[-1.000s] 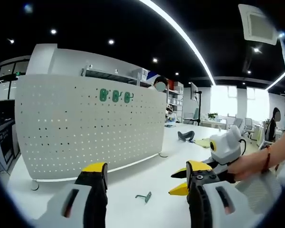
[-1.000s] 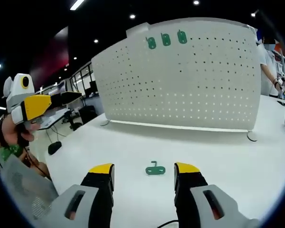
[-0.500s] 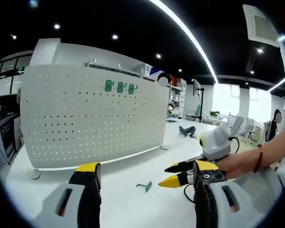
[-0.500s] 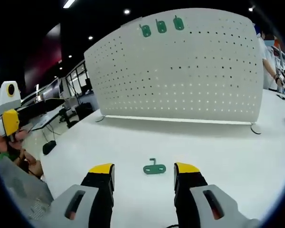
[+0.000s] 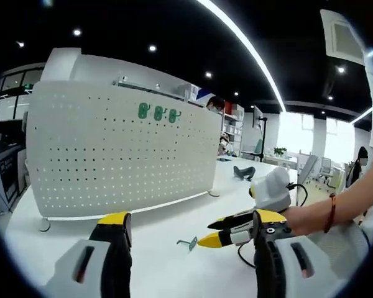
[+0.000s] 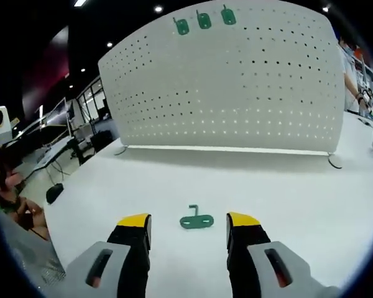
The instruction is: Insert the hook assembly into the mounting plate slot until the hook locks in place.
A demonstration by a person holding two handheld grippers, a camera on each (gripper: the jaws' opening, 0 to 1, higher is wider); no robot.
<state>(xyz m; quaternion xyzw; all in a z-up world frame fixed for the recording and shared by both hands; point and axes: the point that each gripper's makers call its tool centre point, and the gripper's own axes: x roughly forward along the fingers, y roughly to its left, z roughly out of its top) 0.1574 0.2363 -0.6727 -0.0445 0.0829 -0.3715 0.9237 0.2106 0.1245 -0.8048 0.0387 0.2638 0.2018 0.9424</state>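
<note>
Both views are bright and fairly sharp at the centre. A long ceiling light strip point(image 5: 242, 46) and small round spotlights point(image 5: 151, 48) glow against a dark ceiling. The white worktop point(image 6: 286, 192) shines evenly, with a soft shadow under the pegboard point(image 6: 236, 81). Straight lines bow toward the edges.

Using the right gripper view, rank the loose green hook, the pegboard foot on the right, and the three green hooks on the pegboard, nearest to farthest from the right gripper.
1. Loose green hook, on the table just ahead of the right gripper.
2. Pegboard foot, far right on the table.
3. Mounted green hooks, high on the pegboard.
</note>
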